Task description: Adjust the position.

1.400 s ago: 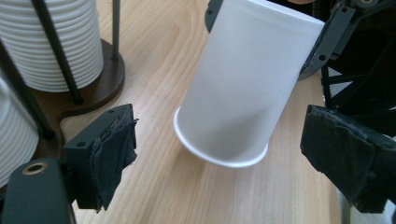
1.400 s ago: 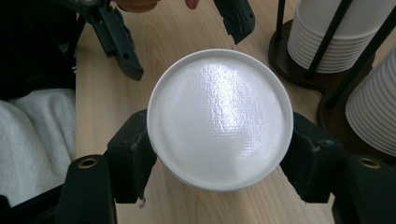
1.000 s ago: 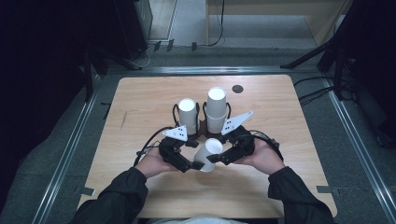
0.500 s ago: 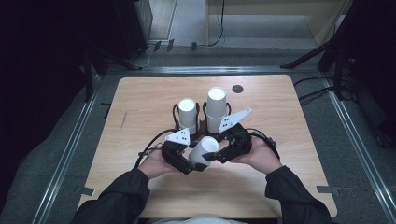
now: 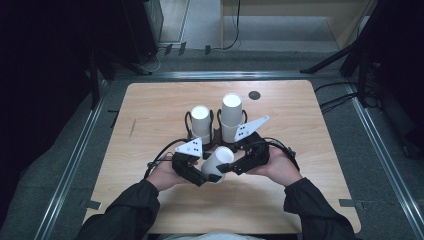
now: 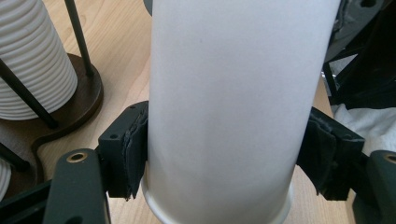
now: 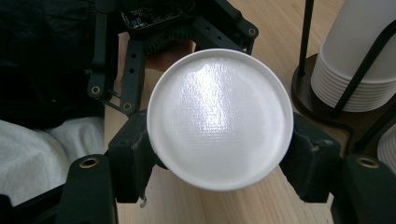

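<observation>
Both of the person's forearms are coming in from the bottom of the high view and angling inward, so that the left gripper (image 5: 200, 172) and the right gripper (image 5: 235, 165) are meeting over the near middle of the wooden table (image 5: 320, 150), each with its grey three-cornered plate facing up. Between them a white paper cup (image 5: 218, 162) is lying tilted, its flat closed bottom pointing up and away from the person. The left gripper's jaws have just been closing and are now pressing on the cup's side wall (image 6: 224, 107), one pad on each flank near the rolled rim. The right gripper's jaws are clamping the cup near its closed end, whose glossy disc (image 7: 219, 119) is facing that camera. In the high view the hands and gripper bodies are covering the contact points, and the cup's open mouth is hidden. Just beyond the grippers, two stacks of white cups are standing upside down in a dark wire holder (image 5: 216, 132), the shorter stack (image 5: 201, 122) on the left and the taller stack (image 5: 232, 117) on the right. The left gripper view is cutting the held cup off at the top, and is showing the ribbed edges of one stack (image 6: 32, 56) beside the holder's dark base (image 6: 84, 93).
</observation>
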Demonstrator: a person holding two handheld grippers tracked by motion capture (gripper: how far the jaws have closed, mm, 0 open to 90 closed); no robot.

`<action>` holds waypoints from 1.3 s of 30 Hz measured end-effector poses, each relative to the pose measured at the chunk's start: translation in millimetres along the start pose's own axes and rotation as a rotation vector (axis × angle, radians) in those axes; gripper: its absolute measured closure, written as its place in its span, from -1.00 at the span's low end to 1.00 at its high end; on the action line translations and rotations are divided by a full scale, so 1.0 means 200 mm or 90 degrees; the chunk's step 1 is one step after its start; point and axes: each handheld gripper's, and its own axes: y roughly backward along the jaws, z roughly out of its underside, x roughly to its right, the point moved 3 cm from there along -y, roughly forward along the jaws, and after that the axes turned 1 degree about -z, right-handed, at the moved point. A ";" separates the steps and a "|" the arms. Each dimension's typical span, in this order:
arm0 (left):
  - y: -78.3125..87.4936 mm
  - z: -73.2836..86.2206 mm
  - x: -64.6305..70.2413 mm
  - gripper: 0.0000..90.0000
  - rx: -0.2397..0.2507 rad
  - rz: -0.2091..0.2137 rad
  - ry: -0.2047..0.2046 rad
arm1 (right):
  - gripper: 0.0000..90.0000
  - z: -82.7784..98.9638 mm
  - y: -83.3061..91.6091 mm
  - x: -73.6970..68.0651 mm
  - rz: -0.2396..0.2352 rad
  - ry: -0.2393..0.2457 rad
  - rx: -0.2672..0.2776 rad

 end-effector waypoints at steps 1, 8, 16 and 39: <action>0.00 0.00 0.00 -0.42 0.001 -0.001 -0.001 | -0.26 0.00 0.00 0.00 -0.001 0.000 0.001; 0.01 -0.01 0.00 -0.39 0.003 0.002 -0.001 | -0.27 -0.01 0.01 -0.01 -0.002 0.004 0.006; 0.03 -0.01 -0.01 -0.39 -0.002 0.009 0.009 | -0.37 0.00 0.03 0.00 0.011 0.008 0.020; 0.18 -0.05 -0.09 -0.40 -0.068 -0.016 0.000 | -0.35 0.12 0.03 0.01 0.050 0.022 0.017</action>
